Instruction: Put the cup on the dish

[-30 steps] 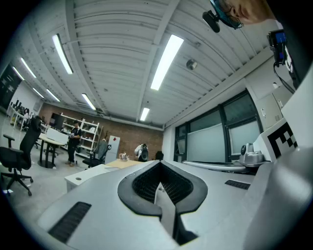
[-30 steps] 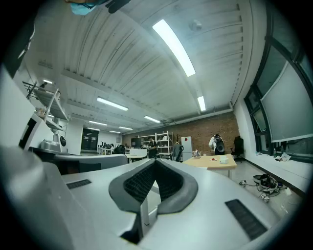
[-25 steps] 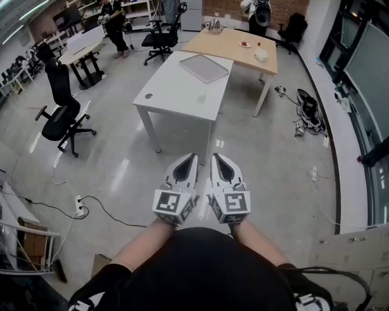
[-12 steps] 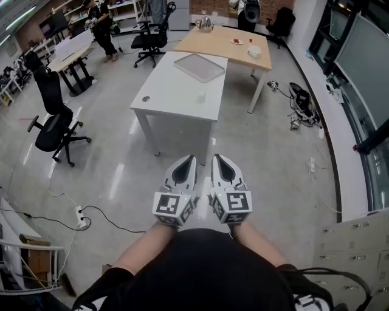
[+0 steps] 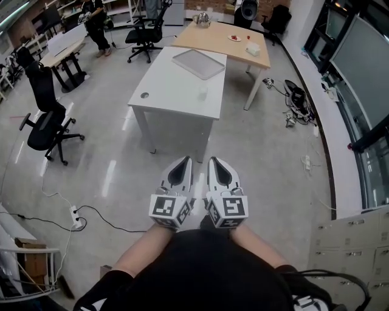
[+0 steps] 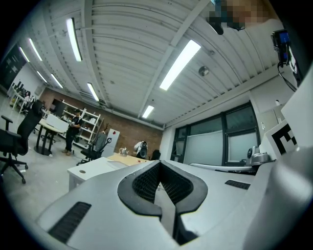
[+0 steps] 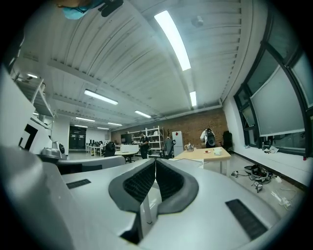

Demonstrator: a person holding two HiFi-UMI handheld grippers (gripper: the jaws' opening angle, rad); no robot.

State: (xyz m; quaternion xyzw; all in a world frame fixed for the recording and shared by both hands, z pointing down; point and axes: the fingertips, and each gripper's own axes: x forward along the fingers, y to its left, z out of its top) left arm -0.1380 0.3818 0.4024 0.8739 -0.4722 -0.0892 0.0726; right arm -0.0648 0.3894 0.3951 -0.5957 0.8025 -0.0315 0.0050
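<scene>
A small pale cup (image 5: pixel 203 93) stands near the right edge of a white table (image 5: pixel 170 91), several steps ahead of me. A flat grey tray (image 5: pixel 199 64) lies at that table's far end. On the wooden table (image 5: pixel 243 51) behind it I see a small red dish (image 5: pixel 234 37), a kettle (image 5: pixel 202 19) and a white object (image 5: pixel 254 48). My left gripper (image 5: pixel 185 163) and right gripper (image 5: pixel 216 163) are held side by side in front of my body over the floor, both shut and empty. In the gripper views the left gripper (image 6: pixel 159 163) and right gripper (image 7: pixel 155 160) show their jaws closed together.
Black office chairs (image 5: pixel 39 121) stand on the left and at the back (image 5: pixel 146 33). Cables and a power strip (image 5: pixel 74 214) lie on the floor at left; gear and cables (image 5: pixel 298 100) lie at right by the windows. A person (image 5: pixel 96 24) stands far back left.
The view has drifted forward across the floor, and the chair at left has slid toward the frame's edge. Both grippers stay shut, side by side, a little lower in the frame.
</scene>
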